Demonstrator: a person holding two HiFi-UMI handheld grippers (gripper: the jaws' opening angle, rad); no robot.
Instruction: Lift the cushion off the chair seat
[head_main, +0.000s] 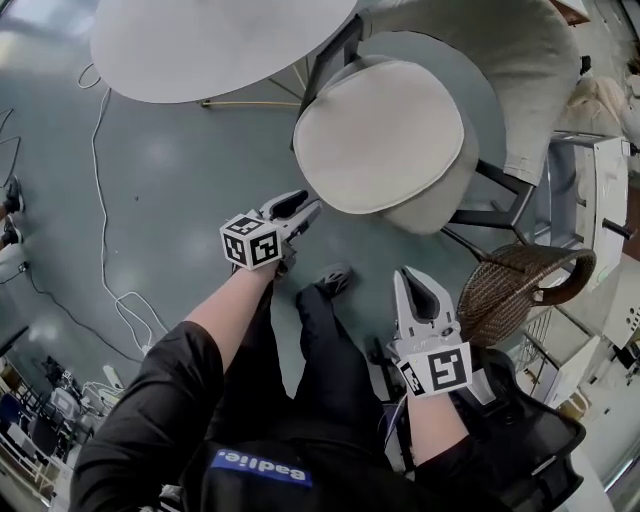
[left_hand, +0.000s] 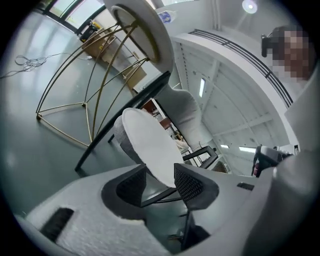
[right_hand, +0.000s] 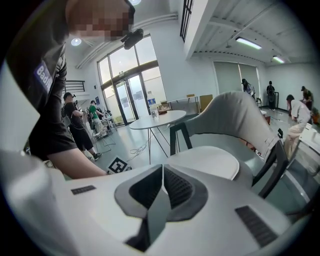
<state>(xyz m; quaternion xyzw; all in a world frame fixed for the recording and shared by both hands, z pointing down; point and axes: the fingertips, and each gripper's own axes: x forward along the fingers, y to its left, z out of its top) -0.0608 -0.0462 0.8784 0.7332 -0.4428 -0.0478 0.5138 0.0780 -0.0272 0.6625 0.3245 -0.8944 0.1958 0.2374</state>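
1. Head view. Shows the pale beige round padded cushion (head_main: 385, 135) lying flat on the seat of the grey upholstered dark-framed chair (head_main: 520, 90), not yet lifted. Puts the left gripper (head_main: 305, 207) just beside its near edge and the right gripper (head_main: 420, 285) farther back, near a brown woven wicker basket (head_main: 520, 285). Risks a one-sided pinch, with the cushion drooping or sliding off. Hides the seat's underside.
2. Left gripper view. Finds jaws spread, nothing pressed between the pads (left_hand: 189, 184). Could close on air if driven low. Leaves the gap to the rim hard to judge.
3. Right gripper view. Finds jaws together, empty. Would only shove the cushion unless spread first. Hides the near edge behind the gripper body.
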